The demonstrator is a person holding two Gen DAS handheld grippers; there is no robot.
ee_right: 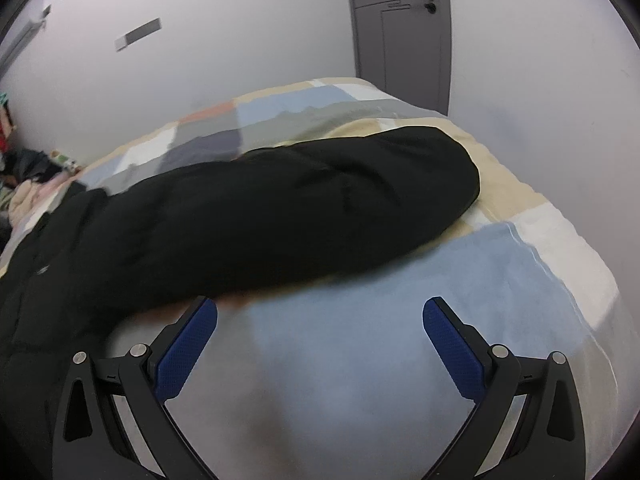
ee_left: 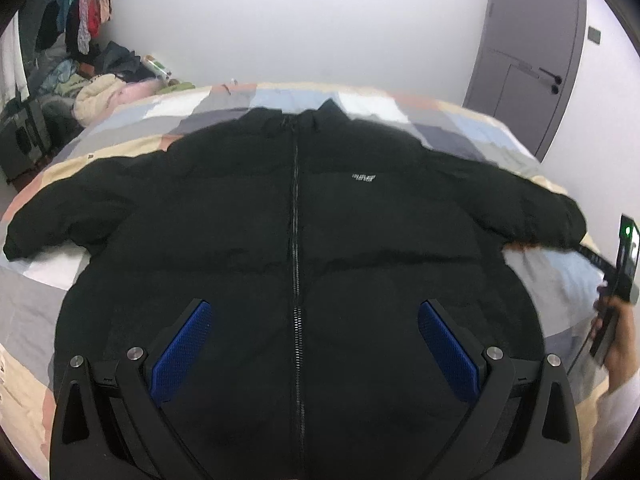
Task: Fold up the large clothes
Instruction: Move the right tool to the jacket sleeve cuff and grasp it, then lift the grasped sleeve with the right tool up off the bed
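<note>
A large black puffer jacket (ee_left: 248,216) lies flat and face up on the bed, zipped, collar far from me, both sleeves spread out sideways. My left gripper (ee_left: 314,308) is open and empty, hovering over the jacket's lower front around the zip. My right gripper (ee_right: 320,308) is open and empty, over the bedcover just below the jacket's right sleeve (ee_right: 320,204); its left fingertip is near the sleeve's lower edge. The right gripper also shows at the right edge of the left wrist view (ee_left: 618,280), held in a hand.
The bed carries a patchwork cover (ee_right: 500,256) in blue, cream and grey. A pile of clothes (ee_left: 100,88) lies at the far left, with hanging garments above. A grey door (ee_left: 532,60) stands at the back right. The bed's right edge (ee_right: 600,300) drops away.
</note>
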